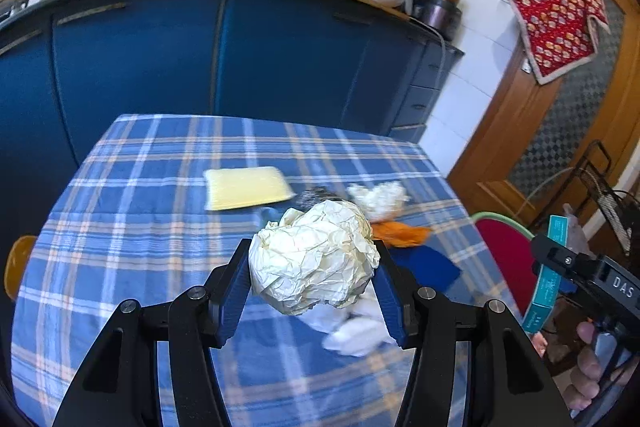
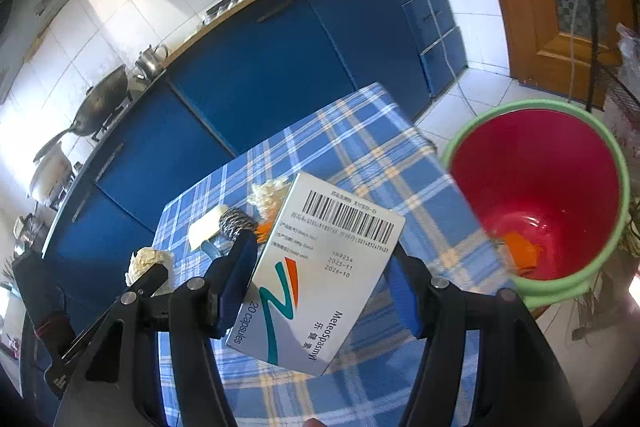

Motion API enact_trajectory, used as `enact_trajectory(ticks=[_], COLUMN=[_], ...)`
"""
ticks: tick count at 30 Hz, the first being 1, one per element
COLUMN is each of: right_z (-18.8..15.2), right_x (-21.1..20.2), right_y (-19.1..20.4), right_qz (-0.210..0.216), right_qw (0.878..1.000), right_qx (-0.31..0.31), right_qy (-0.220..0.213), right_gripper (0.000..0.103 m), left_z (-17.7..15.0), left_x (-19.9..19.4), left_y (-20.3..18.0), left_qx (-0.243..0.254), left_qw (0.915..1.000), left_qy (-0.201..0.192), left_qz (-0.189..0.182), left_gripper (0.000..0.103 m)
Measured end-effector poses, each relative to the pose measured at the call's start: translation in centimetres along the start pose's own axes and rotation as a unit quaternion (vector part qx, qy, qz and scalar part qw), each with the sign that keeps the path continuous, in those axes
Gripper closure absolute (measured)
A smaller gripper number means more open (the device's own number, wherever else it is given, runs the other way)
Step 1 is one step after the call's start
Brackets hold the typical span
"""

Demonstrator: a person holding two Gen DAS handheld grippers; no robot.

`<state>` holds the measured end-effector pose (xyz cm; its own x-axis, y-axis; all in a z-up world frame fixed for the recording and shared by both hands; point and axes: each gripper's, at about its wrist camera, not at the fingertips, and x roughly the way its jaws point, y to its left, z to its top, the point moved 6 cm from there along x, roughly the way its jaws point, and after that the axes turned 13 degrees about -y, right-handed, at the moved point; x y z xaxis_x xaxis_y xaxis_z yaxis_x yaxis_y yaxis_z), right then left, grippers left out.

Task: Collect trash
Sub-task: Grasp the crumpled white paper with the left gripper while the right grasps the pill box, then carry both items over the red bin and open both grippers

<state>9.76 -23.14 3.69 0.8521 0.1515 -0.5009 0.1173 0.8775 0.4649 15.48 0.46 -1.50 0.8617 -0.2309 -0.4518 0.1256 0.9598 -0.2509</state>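
My left gripper (image 1: pixel 314 263) is shut on a crumpled cream paper ball (image 1: pixel 316 259) and holds it above the blue checked tablecloth (image 1: pixel 132 211). My right gripper (image 2: pixel 324 259) is shut on a white capsule box (image 2: pixel 320 275) with a barcode, held in the air left of a red bin with a green rim (image 2: pixel 540 195). The bin holds an orange scrap (image 2: pixel 520 247). In the left wrist view the right gripper (image 1: pixel 560 259) shows at the right edge with the box (image 1: pixel 548 275). The left gripper with the ball (image 2: pixel 150 261) shows in the right wrist view.
On the table lie a yellow sponge (image 1: pixel 248 187), a white tissue wad (image 1: pixel 378 197), an orange scrap (image 1: pixel 400 233), a dark blue piece (image 1: pixel 432 267), a grey scourer (image 2: pixel 236 221) and white paper (image 1: pixel 352 331). Blue kitchen cabinets (image 1: pixel 240 47) stand behind. A wooden door (image 1: pixel 560 131) is at right.
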Motion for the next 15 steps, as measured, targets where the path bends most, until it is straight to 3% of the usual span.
enact_trajectory(ticks=[15], right_z=[3.4], right_x=[-4.2], right_y=[-9.3], right_qz=[-0.06], right_qw=[0.997], right_qx=[0.03], right_qy=[-0.04], right_gripper=[0.038], left_z=[-0.8], left_x=[1.1], left_y=[-9.9], left_qx=[0.049], left_qw=[0.9964], left_qy=[0.027], left_qz=[-0.063], left_gripper=[0.044])
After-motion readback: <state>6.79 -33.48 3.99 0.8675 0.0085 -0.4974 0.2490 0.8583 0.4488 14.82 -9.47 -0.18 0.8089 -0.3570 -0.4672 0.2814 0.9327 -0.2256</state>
